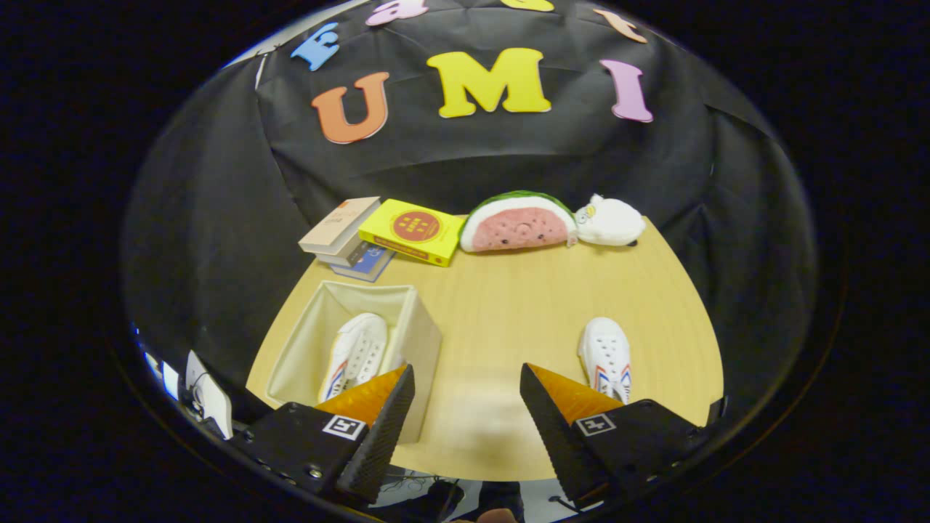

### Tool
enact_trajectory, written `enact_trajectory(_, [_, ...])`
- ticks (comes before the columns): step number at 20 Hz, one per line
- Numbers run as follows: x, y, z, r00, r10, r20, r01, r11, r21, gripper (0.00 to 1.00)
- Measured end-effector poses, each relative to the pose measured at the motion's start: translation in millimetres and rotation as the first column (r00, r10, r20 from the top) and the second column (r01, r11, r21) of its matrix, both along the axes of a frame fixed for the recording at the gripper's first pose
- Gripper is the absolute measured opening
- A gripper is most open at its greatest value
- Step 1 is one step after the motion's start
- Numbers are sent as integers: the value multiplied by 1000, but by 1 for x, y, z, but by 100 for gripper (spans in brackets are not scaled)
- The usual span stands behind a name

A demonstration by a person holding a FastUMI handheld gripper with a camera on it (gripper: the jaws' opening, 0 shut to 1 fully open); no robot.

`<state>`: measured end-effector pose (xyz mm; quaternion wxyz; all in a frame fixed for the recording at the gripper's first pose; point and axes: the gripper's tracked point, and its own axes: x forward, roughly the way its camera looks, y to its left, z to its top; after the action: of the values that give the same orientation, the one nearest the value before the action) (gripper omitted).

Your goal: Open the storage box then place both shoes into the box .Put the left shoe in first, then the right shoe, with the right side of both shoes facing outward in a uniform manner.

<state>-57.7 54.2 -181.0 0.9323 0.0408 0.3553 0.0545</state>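
Item, far left: a stack of books (349, 243) at the far edge of the wooden table (508, 312), a tan-covered volume on top, darker ones beneath.

Item, just right of the stack and touching it: a yellow book (413, 231) with a round red emblem on its cover, lying flat and angled.

Item, near left: an open storage box (418, 341), cream fabric, no lid on it, standing near the table's left edge. Inside it lies one white shoe (357, 354) with red and blue side stripes, toe toward the far side, partly hidden by the left finger.

Item, near centre: the gripper (467, 407), fingers spread wide apart and holding nothing, bare tabletop between them. The left finger overlaps the box's near right corner; the right finger sits just beside the second shoe.

Item, far centre: a watermelon-slice plush toy (517, 224), standing on its flat edge.

Item, far right: a white plush toy (609, 221) touching the watermelon's right end.

Item, near right: a second white shoe (607, 357), same striping, on the open table, well apart from the box.
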Motion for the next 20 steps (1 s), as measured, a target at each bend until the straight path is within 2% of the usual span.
enact_trajectory(3, [-4, -69, -23, 996, -79, -46, 78, 997, -22, 89])
enact_trajectory(8, [3, -146, -78, 981, -131, -143, 121, 990, -74, 93])
enact_trajectory(14, [44, -191, -140, 965, -115, -236, 90, 989, -116, 93])
enact_trajectory(20, [71, -199, -187, 927, -89, -365, 79, 996, -42, 93])
